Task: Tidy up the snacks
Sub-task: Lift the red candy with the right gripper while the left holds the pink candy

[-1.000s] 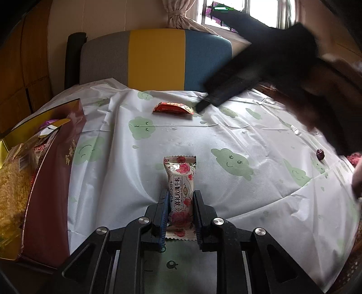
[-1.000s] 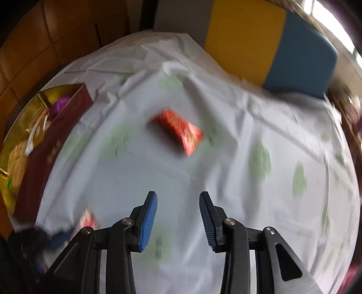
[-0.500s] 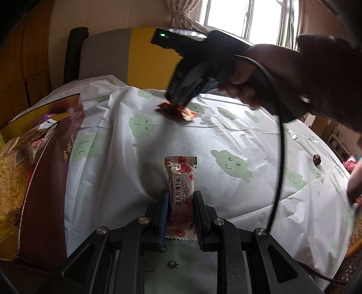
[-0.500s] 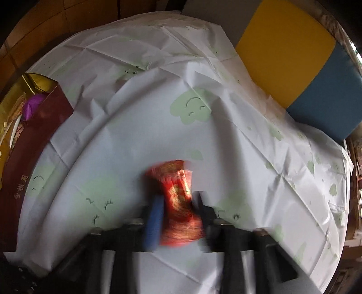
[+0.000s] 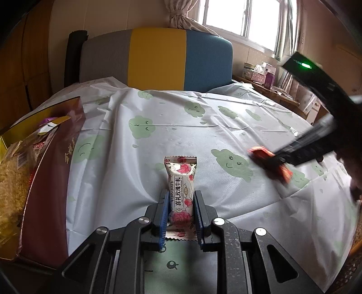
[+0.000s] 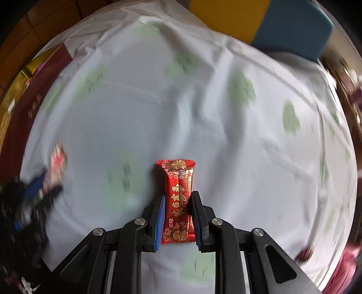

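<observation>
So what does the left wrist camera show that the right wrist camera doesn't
Left wrist only: the window with its tied curtain, and the readable print on the rose-patterned candy that the left claw is shut on.

Right wrist only: the gold lettering on the red candy clamped in the right claw.

Both: the cloud-print tablecloth, the maroon snack box at the left, the yellow and blue chair back, and each other's claw and candy, blurred.

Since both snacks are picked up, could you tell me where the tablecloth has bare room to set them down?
The tablecloth lies bare between the snack box and the chair. It is crowded near the box's open top and where the right hand-held gripper holds the red snack.
</observation>
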Available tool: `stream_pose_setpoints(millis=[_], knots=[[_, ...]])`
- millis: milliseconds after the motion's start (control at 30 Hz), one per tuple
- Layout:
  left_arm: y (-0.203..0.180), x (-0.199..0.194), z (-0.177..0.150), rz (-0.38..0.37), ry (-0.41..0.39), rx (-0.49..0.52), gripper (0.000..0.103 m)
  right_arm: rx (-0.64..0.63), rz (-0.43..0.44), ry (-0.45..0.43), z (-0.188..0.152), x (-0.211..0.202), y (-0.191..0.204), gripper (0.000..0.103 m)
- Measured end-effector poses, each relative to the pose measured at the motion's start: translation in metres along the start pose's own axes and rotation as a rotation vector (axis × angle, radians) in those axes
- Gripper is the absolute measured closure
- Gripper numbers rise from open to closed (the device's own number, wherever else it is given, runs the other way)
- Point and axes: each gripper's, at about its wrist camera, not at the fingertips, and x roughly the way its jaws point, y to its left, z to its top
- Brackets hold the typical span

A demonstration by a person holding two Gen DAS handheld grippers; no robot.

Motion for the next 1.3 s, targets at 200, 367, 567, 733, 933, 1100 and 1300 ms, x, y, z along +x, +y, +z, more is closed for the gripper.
stream_pose_setpoints(millis=[200, 367, 567, 733, 933, 1100, 1300], knots=[[-0.002, 0.000, 0.000, 0.023, 0.001, 0.021, 0.081, 0.089, 0.039, -0.062, -0.026, -0.002, -0.013, 0.080], [-0.006, 0.000, 0.000, 0.040, 0.002, 0.033, 0.081, 0.081, 0.021, -0.081, -0.029, 0.000, -0.007, 0.080], [-0.007, 0.000, 0.000, 0.047, 0.004, 0.040, 0.081, 0.083, 0.012, -0.082, -0.035, -0.003, -0.002, 0.078], [-0.009, 0.000, 0.001, 0.059, 0.007, 0.047, 0.081, 0.099, 0.027, -0.075, -0.033, -0.010, -0.002, 0.075], [-0.010, 0.001, 0.002, 0.067, 0.016, 0.052, 0.081, 0.129, 0.058, -0.079, -0.028, -0.017, -0.012, 0.067], [-0.010, 0.001, 0.004, 0.069, 0.026, 0.050, 0.081, 0.221, 0.113, -0.162, -0.027, -0.036, -0.033, 0.066], [-0.011, 0.002, 0.006, 0.073, 0.038, 0.051, 0.081, 0.214, 0.138, -0.114, -0.028, -0.031, -0.033, 0.066]])
